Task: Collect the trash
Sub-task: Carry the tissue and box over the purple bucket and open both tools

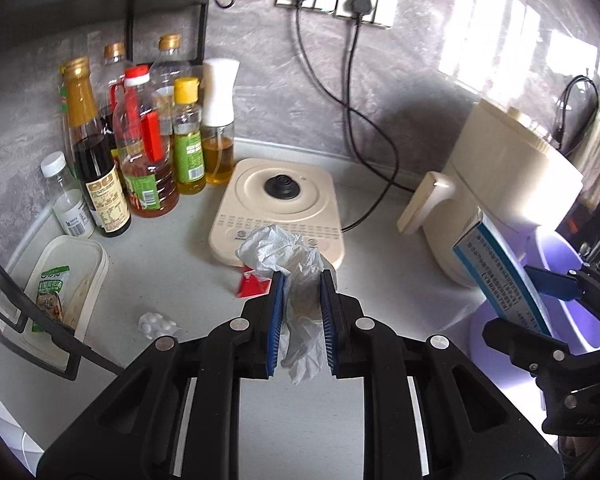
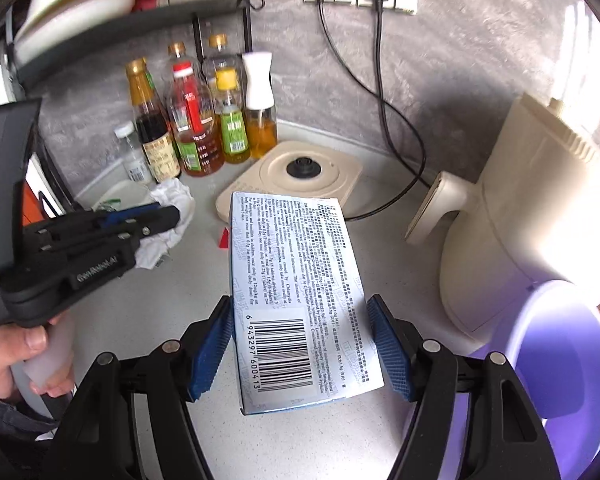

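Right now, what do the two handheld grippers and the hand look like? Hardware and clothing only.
Both grippers are matte black plastic with silver pivot rivets and blue ribbed finger pads. In the right wrist view, the left gripper has a blocky black body with small white lettering along its side, on a pale grey handle. The hand on that handle shows a dark sleeve edge. No cables visible.

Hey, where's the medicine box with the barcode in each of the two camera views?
Left wrist view: the medicine box is at the right edge, seen edge-on, held up in the right gripper.
Right wrist view: the medicine box fills the centre, barcode facing the camera, between the blue fingers.
Shared landmark: the cream kettle base with its black centre knob, behind the box in both views.
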{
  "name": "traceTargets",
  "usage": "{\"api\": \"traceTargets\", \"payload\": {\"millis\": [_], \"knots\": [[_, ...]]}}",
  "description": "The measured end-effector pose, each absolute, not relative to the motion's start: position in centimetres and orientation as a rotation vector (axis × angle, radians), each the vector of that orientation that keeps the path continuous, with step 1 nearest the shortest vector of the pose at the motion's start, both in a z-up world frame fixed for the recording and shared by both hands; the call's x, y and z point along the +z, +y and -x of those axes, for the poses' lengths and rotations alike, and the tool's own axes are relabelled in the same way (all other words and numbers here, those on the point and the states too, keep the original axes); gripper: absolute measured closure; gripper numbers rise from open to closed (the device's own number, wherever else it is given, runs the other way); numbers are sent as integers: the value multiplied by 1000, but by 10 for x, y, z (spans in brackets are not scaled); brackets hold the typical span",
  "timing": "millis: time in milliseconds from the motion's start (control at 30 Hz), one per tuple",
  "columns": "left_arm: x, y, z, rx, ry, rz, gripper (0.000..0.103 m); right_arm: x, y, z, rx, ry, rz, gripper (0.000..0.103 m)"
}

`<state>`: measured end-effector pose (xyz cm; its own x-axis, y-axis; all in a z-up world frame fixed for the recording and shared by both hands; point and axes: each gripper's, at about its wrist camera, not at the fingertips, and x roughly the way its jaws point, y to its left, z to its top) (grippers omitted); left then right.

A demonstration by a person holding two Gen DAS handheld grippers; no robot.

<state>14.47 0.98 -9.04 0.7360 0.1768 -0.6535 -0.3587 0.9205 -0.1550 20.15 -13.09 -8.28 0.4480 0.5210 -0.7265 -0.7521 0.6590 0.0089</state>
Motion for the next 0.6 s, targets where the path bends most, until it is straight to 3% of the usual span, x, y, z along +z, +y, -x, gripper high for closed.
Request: {"api": "traceTargets", "payload": {"millis": [300,600], "knots": [[-67,-56,-149,225,630,251,85,-40,-198,-193,780,683,267,36],[-48,-117,-167,128,592,220,85,-32,-270,-206,692,678,207,36]]}}
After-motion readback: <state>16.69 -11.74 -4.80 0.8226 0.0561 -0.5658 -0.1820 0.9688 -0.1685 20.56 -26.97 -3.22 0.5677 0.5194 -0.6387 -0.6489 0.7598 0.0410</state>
